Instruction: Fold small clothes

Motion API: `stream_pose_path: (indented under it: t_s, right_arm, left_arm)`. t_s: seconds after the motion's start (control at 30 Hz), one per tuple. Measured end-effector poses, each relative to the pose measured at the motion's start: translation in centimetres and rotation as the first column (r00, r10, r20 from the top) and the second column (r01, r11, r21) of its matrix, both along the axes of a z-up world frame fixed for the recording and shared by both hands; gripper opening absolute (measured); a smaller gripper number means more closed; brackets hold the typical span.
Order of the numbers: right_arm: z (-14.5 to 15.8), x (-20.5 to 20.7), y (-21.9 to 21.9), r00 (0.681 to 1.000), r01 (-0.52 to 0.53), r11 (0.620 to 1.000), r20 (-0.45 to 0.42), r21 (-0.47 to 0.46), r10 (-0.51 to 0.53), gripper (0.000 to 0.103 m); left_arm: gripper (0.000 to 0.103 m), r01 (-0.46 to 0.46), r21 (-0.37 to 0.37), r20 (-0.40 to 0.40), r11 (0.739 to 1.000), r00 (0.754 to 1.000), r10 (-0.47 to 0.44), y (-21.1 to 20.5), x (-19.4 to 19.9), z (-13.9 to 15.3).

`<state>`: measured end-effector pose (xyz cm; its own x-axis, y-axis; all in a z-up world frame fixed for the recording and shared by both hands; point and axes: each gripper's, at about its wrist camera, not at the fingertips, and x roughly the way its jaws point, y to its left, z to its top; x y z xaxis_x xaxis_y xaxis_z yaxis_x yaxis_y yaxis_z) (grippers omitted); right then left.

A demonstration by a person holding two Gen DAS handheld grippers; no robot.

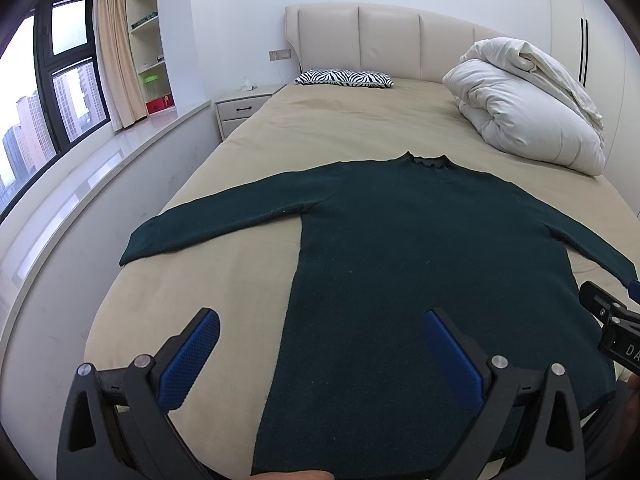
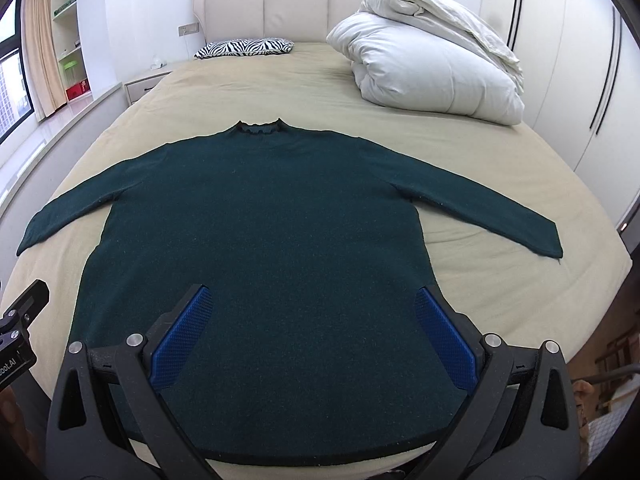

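From the left wrist, the left tool (image 1: pixel 320 344) is hovering with fingers apart over the sweater (image 1: pixel 400 248), lying flat on the bed (image 1: pixel 340 120). From the right wrist, the right tool (image 2: pixel 314 320) is likewise gaping over the hem; pinching both layers at a sleeve cuff (image 2: pixel 550 240) looks wisest.

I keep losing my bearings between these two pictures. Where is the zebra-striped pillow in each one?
Left wrist view: the zebra-striped pillow lies at upper centre, at the foot of the headboard.
Right wrist view: the pillow lies upper left of centre, again below the headboard.
Shared landmark: the rolled white duvet, to the pillow's right in both.
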<state>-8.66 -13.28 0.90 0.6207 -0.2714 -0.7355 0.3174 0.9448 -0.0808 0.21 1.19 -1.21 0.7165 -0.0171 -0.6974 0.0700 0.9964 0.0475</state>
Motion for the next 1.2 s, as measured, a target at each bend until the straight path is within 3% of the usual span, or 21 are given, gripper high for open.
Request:
stream_pose_path:
  t_s: [1.2]
  right_arm:
    - [-1.0, -0.1, 0.2, 1.0, -0.001, 1.0, -0.007, 0.005, 0.001, 0.103]
  left_arm:
    - [0.103, 0.0, 0.001, -0.003, 1.0, 1.0, 0.0, -0.1, 0.1, 0.2]
